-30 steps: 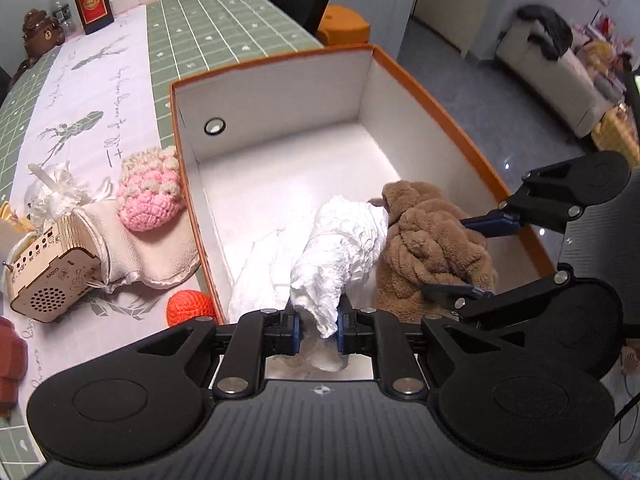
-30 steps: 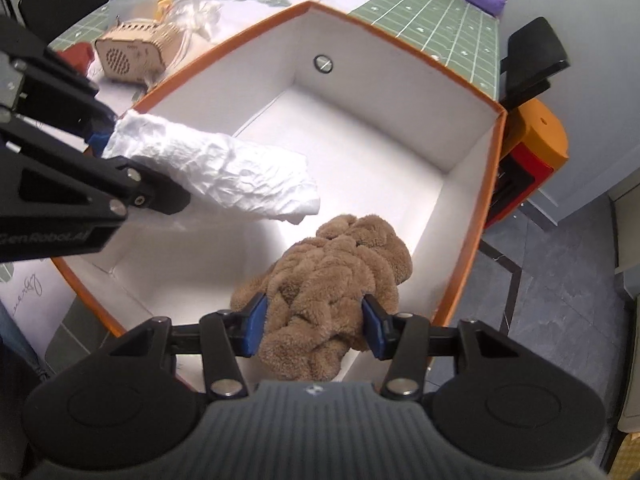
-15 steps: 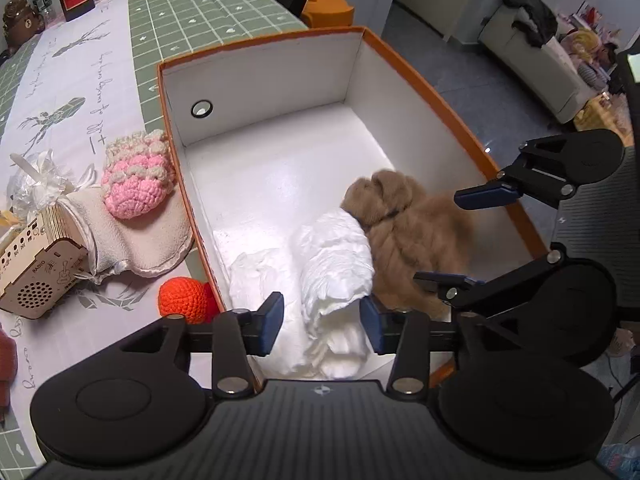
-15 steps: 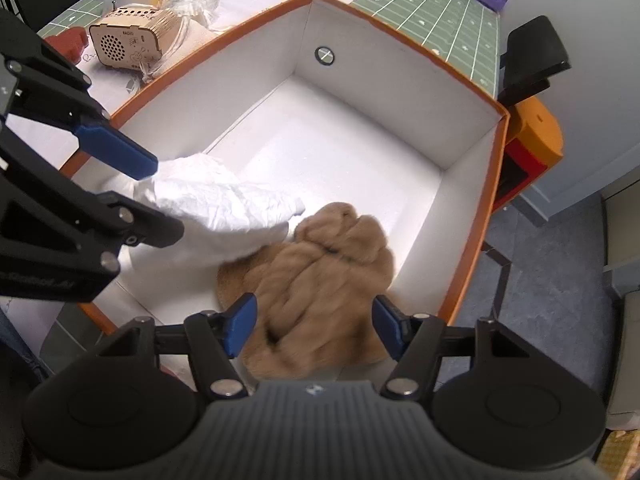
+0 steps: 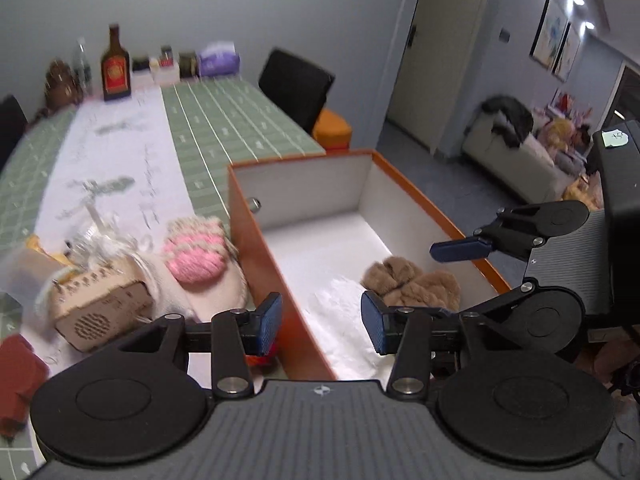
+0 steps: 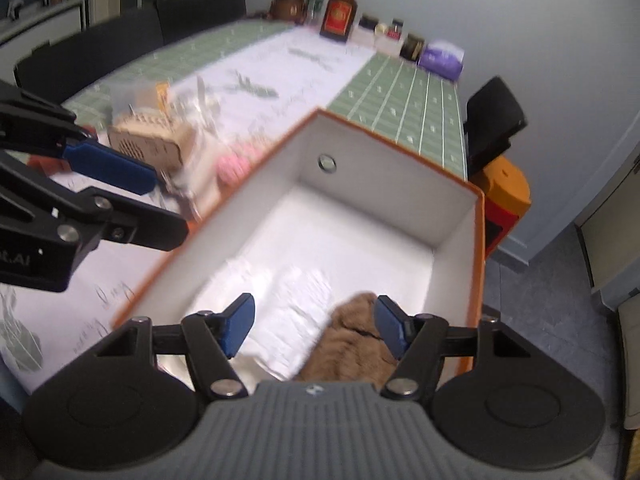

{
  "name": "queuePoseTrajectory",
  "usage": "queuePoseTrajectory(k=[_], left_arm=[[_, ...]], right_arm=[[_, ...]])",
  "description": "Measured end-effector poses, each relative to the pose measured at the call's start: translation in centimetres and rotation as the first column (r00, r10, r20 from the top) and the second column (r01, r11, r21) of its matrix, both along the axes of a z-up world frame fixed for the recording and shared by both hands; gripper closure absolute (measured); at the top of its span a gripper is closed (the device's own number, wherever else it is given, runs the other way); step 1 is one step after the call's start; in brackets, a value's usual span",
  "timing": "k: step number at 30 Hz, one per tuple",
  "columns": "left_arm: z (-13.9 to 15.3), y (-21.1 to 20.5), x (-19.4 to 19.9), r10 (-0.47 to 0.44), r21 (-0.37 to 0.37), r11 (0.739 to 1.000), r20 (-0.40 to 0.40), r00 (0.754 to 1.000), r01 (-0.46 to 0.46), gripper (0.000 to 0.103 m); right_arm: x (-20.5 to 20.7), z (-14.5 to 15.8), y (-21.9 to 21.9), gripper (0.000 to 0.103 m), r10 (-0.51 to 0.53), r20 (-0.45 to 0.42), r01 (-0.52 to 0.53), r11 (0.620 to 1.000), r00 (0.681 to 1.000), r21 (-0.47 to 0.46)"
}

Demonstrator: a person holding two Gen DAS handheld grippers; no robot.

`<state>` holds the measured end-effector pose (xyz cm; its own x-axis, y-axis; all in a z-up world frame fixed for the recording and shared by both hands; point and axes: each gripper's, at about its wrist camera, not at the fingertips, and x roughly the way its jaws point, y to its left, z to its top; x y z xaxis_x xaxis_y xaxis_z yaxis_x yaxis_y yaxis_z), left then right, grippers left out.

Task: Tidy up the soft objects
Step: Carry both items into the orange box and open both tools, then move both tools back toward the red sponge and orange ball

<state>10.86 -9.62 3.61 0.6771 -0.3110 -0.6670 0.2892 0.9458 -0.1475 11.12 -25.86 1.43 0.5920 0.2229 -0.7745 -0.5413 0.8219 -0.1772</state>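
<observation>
An orange box [image 5: 256, 232] with white inside [image 6: 478, 248] stands at the table's edge. In it lie a white crumpled cloth [image 5: 344, 316] [image 6: 280, 308] and a brown fluffy cloth [image 5: 412, 282] [image 6: 352, 340]. My left gripper [image 5: 320, 320] is open and empty, raised over the box's near left wall. My right gripper [image 6: 312, 326] is open and empty above the box's near end, over both cloths. On the table left of the box lie a pink crocheted piece [image 5: 196, 258] on a cream cloth [image 5: 216, 292], and an orange ball [image 5: 262, 356] partly hidden by my left finger.
A wooden speaker box [image 5: 100, 312] [image 6: 152, 144], crumpled clear plastic [image 5: 92, 236] and a dark red object [image 5: 16, 376] lie left of the box. Bottles and jars [image 5: 116, 66] stand at the table's far end. A black chair [image 5: 296, 84] stands beyond the table.
Both grippers have lifted up and back from the box with jaws open. The white cloth and the brown cloth, let go earlier, lie still in the box. Both views have tilted up.
</observation>
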Motion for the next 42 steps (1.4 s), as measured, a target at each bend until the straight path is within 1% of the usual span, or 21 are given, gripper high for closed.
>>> queuePoseTrajectory(k=[2, 4, 7, 9, 11, 12, 13, 14, 15, 17, 19, 22, 25, 28, 30, 32, 34, 37, 38, 39, 42], left_arm=[[0.0, 1.3, -1.3, 0.021, -0.018, 1.0, 0.059, 0.998, -0.02, 0.049], [-0.2, 2.8, -2.6, 0.045, -0.037, 0.998, 0.111, 0.993, -0.041, 0.049], [-0.9, 4.7, -4.5, 0.107, -0.031, 0.994, 0.193, 0.975, -0.102, 0.049], [-1.3, 6.2, -5.5, 0.151, -0.031, 0.988, 0.222, 0.963, -0.148, 0.049], [-1.9, 7.9, -6.5, 0.179, -0.03, 0.984, 0.239, 0.954, -0.177, 0.049], [-2.2, 8.6, -6.8, 0.198, -0.024, 0.98, 0.244, 0.949, -0.198, 0.049], [-2.5, 9.3, -7.2, 0.22, -0.017, 0.975, 0.248, 0.943, -0.223, 0.049], [-2.9, 10.2, -7.6, 0.241, -0.01, 0.969, 0.249, 0.938, -0.247, 0.049], [-3.4, 11.0, -8.0, 0.258, -0.005, 0.964, 0.249, 0.934, -0.265, 0.049], [-4.4, 12.5, -8.8, 0.295, 0.0, 0.952, 0.243, 0.924, -0.305, 0.049], [-5.4, 13.7, -9.3, 0.333, 0.018, 0.938, 0.234, 0.914, -0.346, 0.049], [-7.1, 15.4, -9.9, 0.374, 0.06, 0.916, 0.232, 0.898, -0.397, 0.039], [-8.6, 16.9, -10.2, 0.411, 0.081, 0.897, 0.207, 0.888, -0.434, 0.038], [-9.9, 18.5, -10.2, 0.473, 0.097, 0.863, 0.19, 0.86, -0.496, 0.038], [-10.5, 19.2, -10.0, 0.511, 0.128, 0.833, 0.19, 0.838, -0.538, 0.039], [-11.0, 19.7, -9.6, 0.528, 0.172, 0.81, 0.205, 0.824, -0.561, 0.039], [-11.6, 20.4, -8.8, 0.543, 0.217, 0.788, 0.197, 0.817, -0.576, 0.042], [-12.5, 21.3, -7.9, 0.572, 0.255, 0.759, 0.18, 0.801, -0.599, 0.045], [-12.8, 21.5, -7.6, 0.579, 0.266, 0.751, 0.173, 0.797, -0.604, 0.048], [-13.0, 21.7, -7.4, 0.582, 0.274, 0.748, 0.167, 0.796, -0.604, 0.051], [-13.4, 22.3, -6.8, 0.594, 0.29, 0.737, 0.152, 0.79, -0.61, 0.053]], right_arm=[[-1.2, 0.5, 0.8, 0.037, -0.012, 0.053, 0.008, 0.997, 0.999, 0.073], [-2.4, 0.7, 1.7, 0.037, -0.028, 0.083, 0.016, 0.99, 0.996, 0.143], [-4.2, 0.6, 3.4, 0.037, -0.045, 0.13, 0.015, 0.976, 0.99, 0.218], [-5.4, 0.1, 4.8, 0.037, -0.058, 0.16, 0.016, 0.967, 0.985, 0.254], [-6.5, -0.5, 6.2, 0.037, -0.066, 0.172, 0.014, 0.958, 0.983, 0.288], [-7.0, -0.8, 6.9, 0.035, -0.069, 0.174, 0.013, 0.953, 0.982, 0.302], [-7.4, -1.1, 7.6, 0.026, -0.071, 0.176, 0.012, 0.95, 0.982, 0.313], [-7.9, -1.5, 8.3, 0.022, -0.068, 0.182, 0.006, 0.946, 0.981, 0.324], [-8.3, -1.7, 9.0, 0.021, -0.068, 0.193, 0.0, 0.944, 0.979, 0.331], [-9.1, -2.5, 10.6, 0.021, -0.077, 0.215, 0.002, 0.944, 0.974, 0.329], [-9.4, -3.4, 12.0, 0.021, -0.078, 0.215, 0.002, 0.943, 0.974, 0.333], [-9.4, -4.9, 13.5, 0.021, -0.076, 0.175, 0.009, 0.936, 0.982, 0.352], [-8.9, -6.6, 14.7, 0.021, -0.071, 0.125, 0.019, 0.927, 0.99, 0.374], [-8.6, -8.3, 15.5, 0.021, -0.086, 0.102, 0.043, 0.931, 0.991, 0.363], [-8.3, -9.2, 16.0, 0.021, -0.086, 0.096, 0.049, 0.939, 0.992, 0.34], [-8.1, -9.8, 16.2, 0.021, -0.081, 0.091, 0.047, 0.945, 0.993, 0.323], [-7.8, -10.2, 16.3, 0.021, -0.078, 0.081, 0.048, 0.947, 0.994, 0.318], [-7.5, -10.5, 16.3, 0.021, -0.073, 0.08, 0.045, 0.949, 0.994, 0.312], [-7.4, -10.5, 16.3, 0.021, -0.075, 0.083, 0.046, 0.951, 0.994, 0.306], [-7.2, -10.6, 16.2, 0.021, -0.077, 0.084, 0.048, 0.952, 0.994, 0.302], [-6.5, -10.8, 16.1, 0.021, -0.083, 0.07, 0.059, 0.952, 0.994, 0.3]])
